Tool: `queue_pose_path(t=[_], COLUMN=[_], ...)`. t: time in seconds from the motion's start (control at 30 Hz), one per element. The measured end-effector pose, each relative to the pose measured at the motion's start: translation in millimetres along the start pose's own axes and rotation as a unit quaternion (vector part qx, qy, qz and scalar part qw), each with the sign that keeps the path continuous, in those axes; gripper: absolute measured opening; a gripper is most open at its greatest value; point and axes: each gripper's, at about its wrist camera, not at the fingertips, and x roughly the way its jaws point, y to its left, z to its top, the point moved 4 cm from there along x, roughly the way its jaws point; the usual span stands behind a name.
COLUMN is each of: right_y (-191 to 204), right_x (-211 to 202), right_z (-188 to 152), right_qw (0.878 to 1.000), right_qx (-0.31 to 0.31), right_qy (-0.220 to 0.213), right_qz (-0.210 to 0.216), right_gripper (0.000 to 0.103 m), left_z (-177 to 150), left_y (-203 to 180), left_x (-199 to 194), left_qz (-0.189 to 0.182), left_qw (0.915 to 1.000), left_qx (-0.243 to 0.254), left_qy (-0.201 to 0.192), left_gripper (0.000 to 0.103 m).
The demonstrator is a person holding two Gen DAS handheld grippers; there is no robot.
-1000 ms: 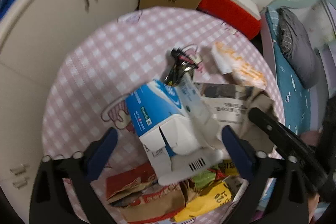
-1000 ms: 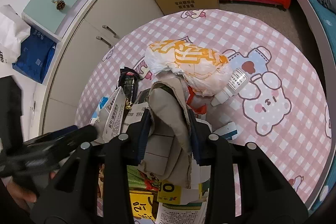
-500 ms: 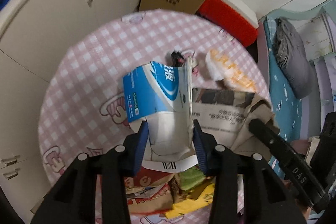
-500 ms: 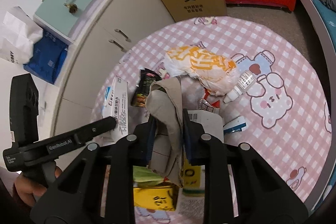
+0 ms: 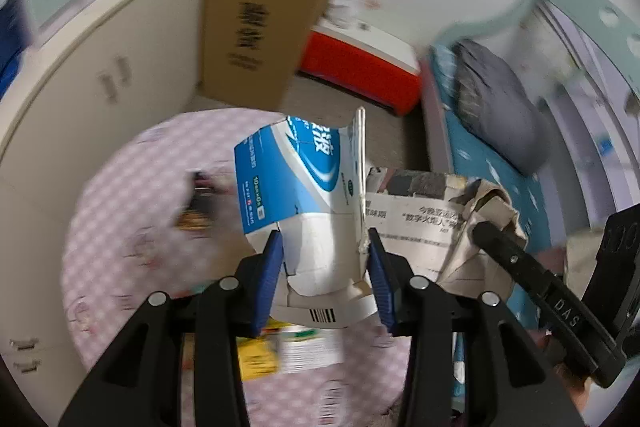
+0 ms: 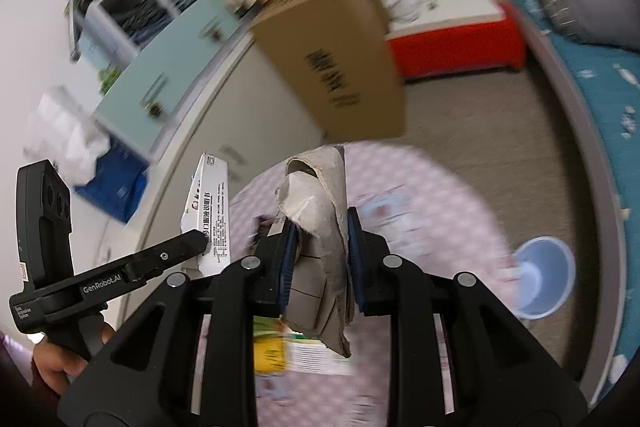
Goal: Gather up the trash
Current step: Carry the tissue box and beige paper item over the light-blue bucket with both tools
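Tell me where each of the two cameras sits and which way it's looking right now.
Left wrist: on the left gripper, looking down along its fingers at the blue and white carton it grips, above the pink checked mat; the right gripper shows at the right.
Right wrist: on the right gripper, clamped on crumpled cardboard; the left gripper and a hand show at the left.
Shared: mat, brown box, red cooler.

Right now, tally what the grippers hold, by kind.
Blue-and-white carton, flattened, in left gripper: 1
Grey-brown cardboard piece, crumpled, in right gripper: 1
Total: 2
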Motion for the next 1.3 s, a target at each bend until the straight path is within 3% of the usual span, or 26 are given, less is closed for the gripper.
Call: queue_pose_path(t=[0.2,0.3,0.53,0.67,0.7,0.77,0.9,1.3], right_y=[-124.3,-188.9,-296.2,-336.1,-344.7,-359.1,-374.2,-388.9], right_x=[-59.8,-75.3,-55.1,-30.2,-26.9,-20.3,-13.4,-54.1], right_z=[13.2,12.2,-8.9,-15.6,-17.9,-18.8,-17.8,-0.3], right_qw=[0.997,0.992,0.978,0.976,0.975,0.975,0.974,0.973], right_qx=[0.015,0.016,0.012,0.018,0.023,0.029,0.043,0.062], right_qy=[-0.014,0.007,0.076,0.107,0.114,0.116,0.129,0.081], right_qz=[-0.078,-0.125,-0.192,-0.19,-0.188,-0.187,-0.183,-0.209], right_gripper=[0.024,0.024,0.024,0.032,0.045,0.055,0.055,0.064], left_z=[-7.7,-35.7,-86.7,-99.4,-102.6,-106.5,-111.9,-126.9], left_y=[-121.3,-185.1,-283.6,-303.5,-308.4,-314.1,-316.0,-338.8], left_x=[62.4,107.7,199.0,236.2,244.3,257.6,274.9,301.1], left_qz=[-0.036,-0.054,-0.061,-0.041,-0.035,-0.024,-0.004,0.0], left_qw=[0.9974,0.9933,0.9809,0.9747,0.9733,0.9705,0.9644,0.9548], left_qx=[0.049,0.066,0.107,0.122,0.127,0.133,0.145,0.164], left_qy=[0.038,0.077,0.15,0.182,0.188,0.2,0.221,0.248], left_gripper=[0.041,0.041,0.041,0.041,0.041,0.041,0.041,0.042])
